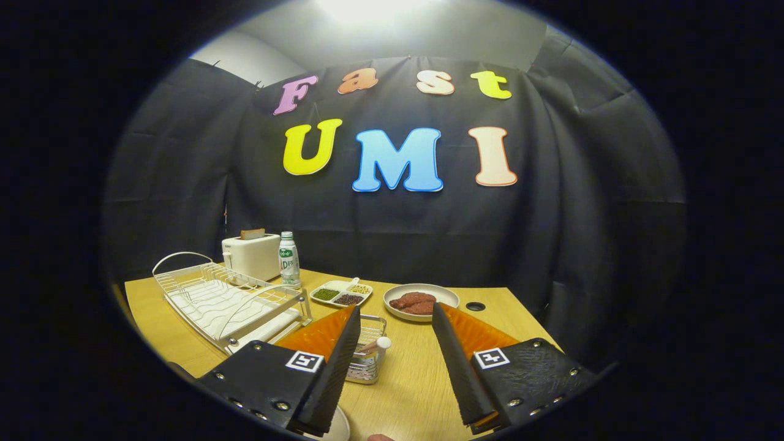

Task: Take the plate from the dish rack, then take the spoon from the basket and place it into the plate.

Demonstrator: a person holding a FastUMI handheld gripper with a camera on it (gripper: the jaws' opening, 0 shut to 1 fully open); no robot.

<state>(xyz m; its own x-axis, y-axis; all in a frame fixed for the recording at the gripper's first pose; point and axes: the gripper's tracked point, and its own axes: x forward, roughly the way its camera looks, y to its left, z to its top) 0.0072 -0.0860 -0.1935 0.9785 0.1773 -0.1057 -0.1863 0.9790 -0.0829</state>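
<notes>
Tool-mounted fisheye, facing forward over table [416, 380], near tabletop.

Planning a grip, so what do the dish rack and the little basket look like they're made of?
Dish rack: white coated wire, seemingly metal, thin rods with a looped handle. Basket: shiny bare metal mesh, holding a pale-tipped handle. The gripper fingers are open, basket just ahead of the left one.

Tool [395, 315] wide open over the tabletop [416, 373], gripping nothing; basket [369, 355] with spoon [375, 345] by its left finger; rack [226, 303] further left.
</notes>
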